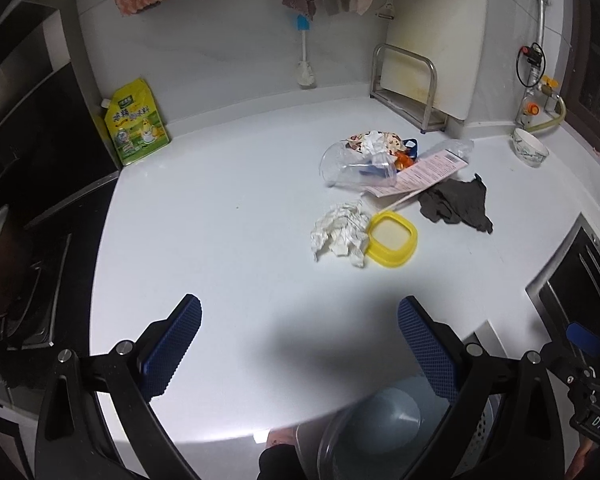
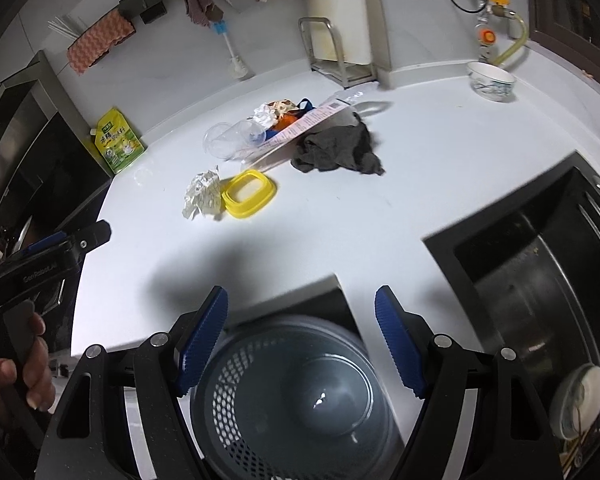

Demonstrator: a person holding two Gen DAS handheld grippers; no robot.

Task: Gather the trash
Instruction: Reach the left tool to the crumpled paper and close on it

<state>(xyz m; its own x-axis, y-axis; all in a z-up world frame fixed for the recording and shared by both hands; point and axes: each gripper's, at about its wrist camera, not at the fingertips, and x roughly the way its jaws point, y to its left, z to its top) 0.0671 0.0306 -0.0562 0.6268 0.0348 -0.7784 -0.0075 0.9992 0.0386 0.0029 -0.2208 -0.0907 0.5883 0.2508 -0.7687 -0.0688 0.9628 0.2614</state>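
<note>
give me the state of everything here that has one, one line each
left gripper: open, holding nothing
right gripper: open, over the bin
trash bin: upright, nothing visible inside
clear plastic cup: lying on its side
crumpled paper: balled up beside the yellow lid
yellow lid: lying flat
dark cloth: crumpled
patterned bowl: upright
green pouch: standing against the wall

Both black plastic tongs, left and right, carry blue ribbed pads and silver screws; white "GenRobot.AI" lettering marks the left handle.
</note>
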